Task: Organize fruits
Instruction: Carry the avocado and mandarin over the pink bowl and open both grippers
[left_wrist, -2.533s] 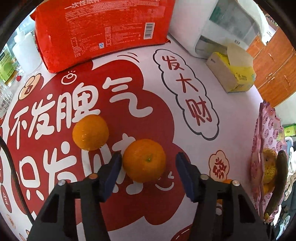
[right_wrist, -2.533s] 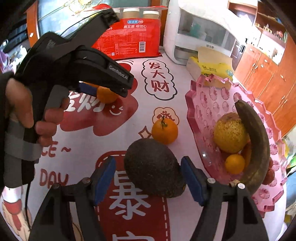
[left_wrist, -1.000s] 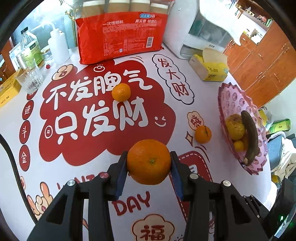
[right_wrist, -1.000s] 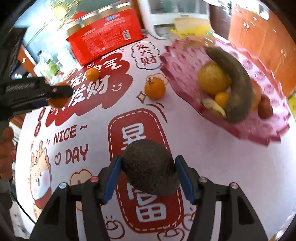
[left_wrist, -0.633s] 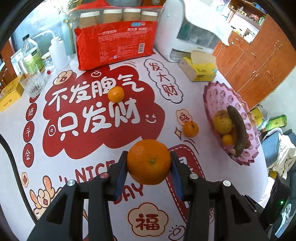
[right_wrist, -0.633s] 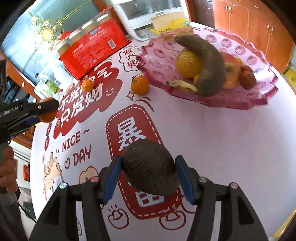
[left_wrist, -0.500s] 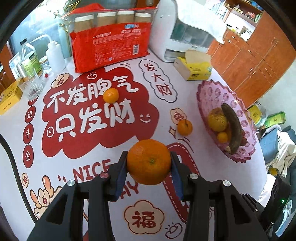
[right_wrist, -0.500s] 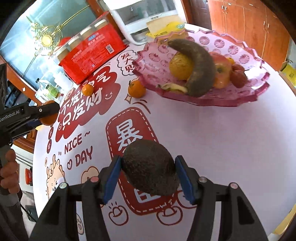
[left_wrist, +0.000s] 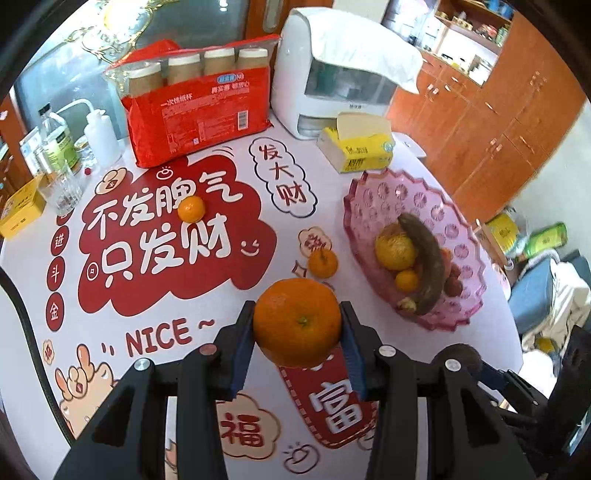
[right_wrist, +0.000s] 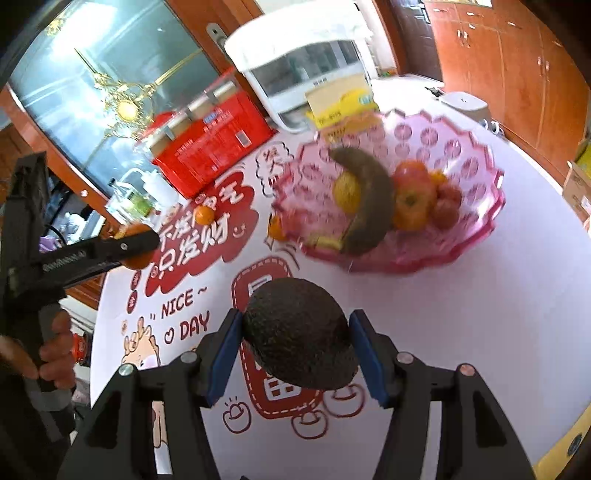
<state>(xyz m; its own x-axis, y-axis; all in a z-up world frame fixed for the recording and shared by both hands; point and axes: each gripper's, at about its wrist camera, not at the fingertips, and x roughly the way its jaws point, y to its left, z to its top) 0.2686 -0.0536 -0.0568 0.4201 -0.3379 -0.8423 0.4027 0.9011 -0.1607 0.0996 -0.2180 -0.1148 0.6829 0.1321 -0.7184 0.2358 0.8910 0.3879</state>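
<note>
While aloft over counter (left_wrist: 258, 122), left claw (left_wrist: 297, 328) clamps orange (left_wrist: 297, 325) at widest girth; firm, light. Right claw (right_wrist: 297, 347) squeezes avocado (right_wrist: 299, 332); likely soft, bruisable, gentle release into pink bowl (right_wrist: 476, 221).

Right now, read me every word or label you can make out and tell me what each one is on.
"不发脾气 只发财": big red patch of the tablecloth
"发大财": white cloud on the tablecloth
"NICE ~": tablecloth, left wrist view
"DAY": tablecloth, right wrist view
"福", "富": tablecloth near the left gripper
"一次性纸杯": red cup pack
Too small or blurred: tissue box print, bottle labels, the pack's fine print and barcode.
</note>
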